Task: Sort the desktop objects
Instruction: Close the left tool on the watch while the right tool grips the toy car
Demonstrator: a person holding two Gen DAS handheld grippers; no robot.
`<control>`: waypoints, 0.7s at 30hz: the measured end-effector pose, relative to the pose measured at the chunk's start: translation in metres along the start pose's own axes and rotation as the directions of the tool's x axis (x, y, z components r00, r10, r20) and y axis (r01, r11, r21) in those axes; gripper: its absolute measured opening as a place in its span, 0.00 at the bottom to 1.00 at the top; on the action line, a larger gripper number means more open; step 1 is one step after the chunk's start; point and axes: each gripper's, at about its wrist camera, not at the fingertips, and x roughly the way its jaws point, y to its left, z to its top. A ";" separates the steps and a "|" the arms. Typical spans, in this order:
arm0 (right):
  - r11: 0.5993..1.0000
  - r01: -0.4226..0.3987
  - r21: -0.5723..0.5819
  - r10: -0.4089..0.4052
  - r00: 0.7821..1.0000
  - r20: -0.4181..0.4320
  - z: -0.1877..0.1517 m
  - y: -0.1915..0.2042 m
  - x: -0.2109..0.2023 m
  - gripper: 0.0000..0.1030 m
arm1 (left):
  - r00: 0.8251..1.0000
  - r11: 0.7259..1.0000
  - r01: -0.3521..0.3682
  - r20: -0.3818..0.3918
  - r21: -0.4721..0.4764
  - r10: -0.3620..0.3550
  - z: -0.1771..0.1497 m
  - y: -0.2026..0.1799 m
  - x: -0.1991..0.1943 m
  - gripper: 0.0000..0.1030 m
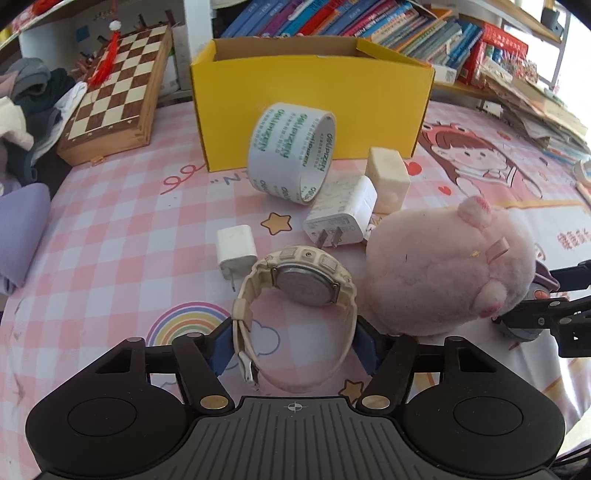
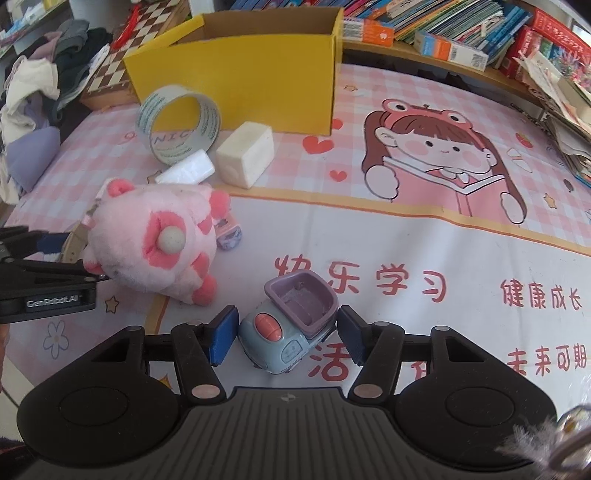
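your left gripper (image 1: 295, 350) has its blue pads around the strap loop of the cream watch (image 1: 295, 314); the pads sit against the band on both sides, though the actual contact points are tucked behind the strap and hard to confirm. watch case faces back-side up, near the pink plush (image 1: 436, 273).

your right gripper (image 2: 282, 334) stands wide, jaws either side of the toy car (image 2: 288, 321); left pad looks just beside the car's nose, right pad close to the purple seat, touching or not you cannot tell. nothing clamped.

hidden or cut off: the plush covers part of the watch in the right view, only a strip of strap shows. a small purple item (image 2: 229, 232) pokes out behind the plush, identity unclear. inside of the yellow box (image 1: 314, 107) is not visible from either view.

count on the pink tablecloth (image 2: 406, 229): one tape roll (image 1: 291, 155) standing tilted by the box front; two white chargers, small (image 1: 236, 251) and larger (image 1: 340, 214); one cream block (image 1: 388, 177) touching the larger charger; one plush, one watch, one car, one box. chessboard (image 1: 114, 92) sits at the far left, books (image 1: 369, 22) behind.
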 end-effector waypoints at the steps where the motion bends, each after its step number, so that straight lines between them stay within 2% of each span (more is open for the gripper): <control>1: 1.000 0.002 0.005 -0.002 1.000 0.002 0.000 0.000 -0.001 0.55 | 1.000 1.000 0.004 0.004 -0.008 -0.004 0.000 0.001 -0.002 0.63; 21: 0.997 0.029 0.076 -0.033 0.998 0.053 -0.016 0.005 -0.028 0.55 | 0.994 0.992 0.091 0.065 -0.084 -0.085 -0.006 0.013 -0.040 0.59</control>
